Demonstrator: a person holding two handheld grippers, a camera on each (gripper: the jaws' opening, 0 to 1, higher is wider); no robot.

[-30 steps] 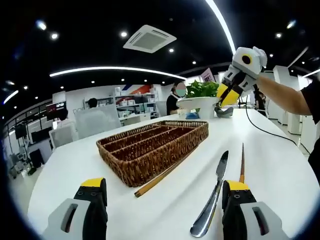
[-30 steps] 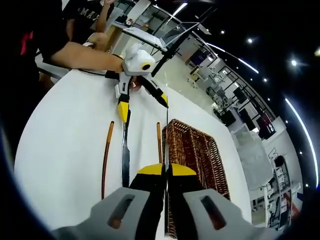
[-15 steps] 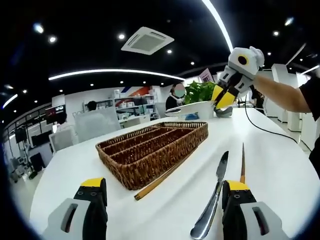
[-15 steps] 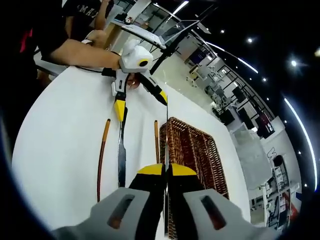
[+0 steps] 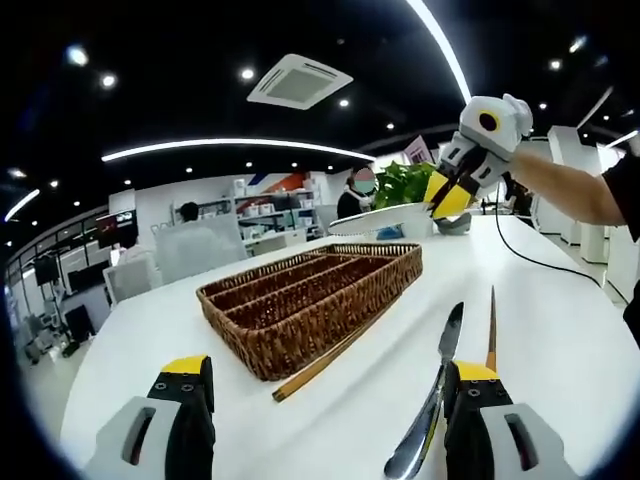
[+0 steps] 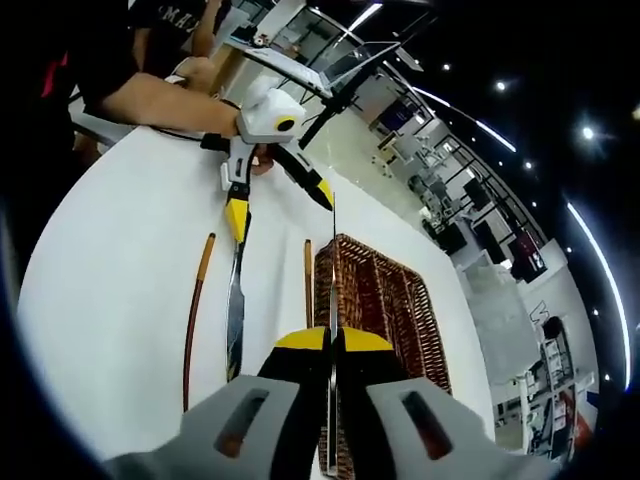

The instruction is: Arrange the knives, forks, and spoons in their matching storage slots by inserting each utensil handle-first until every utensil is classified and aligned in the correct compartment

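Note:
A brown wicker tray (image 5: 300,300) with long slots lies on the white table (image 5: 560,330). My left gripper (image 5: 328,385) is open low over the table in front of it, with nothing between its fingers. A steel table knife (image 5: 438,385) and a wooden-handled utensil (image 5: 491,330) lie by its right finger. Another wooden-handled utensil (image 5: 330,358) lies along the tray's side. My right gripper (image 5: 446,197) hangs above the tray's far end, shut on a knife (image 6: 333,255) seen edge-on. In the right gripper view the tray (image 6: 385,300) lies below, and the left gripper (image 6: 280,205) is beyond it.
A green plant (image 5: 402,180) in a white pot stands at the far end of the table. A black cable (image 5: 530,262) trails over the table on the right. People and office shelves are in the background. A person's forearm (image 6: 165,105) reaches in behind the left gripper.
Both views have shifted slightly. The right gripper, still holding its knife, has drifted a little towards the tray's far end. The utensils on the table have not moved.

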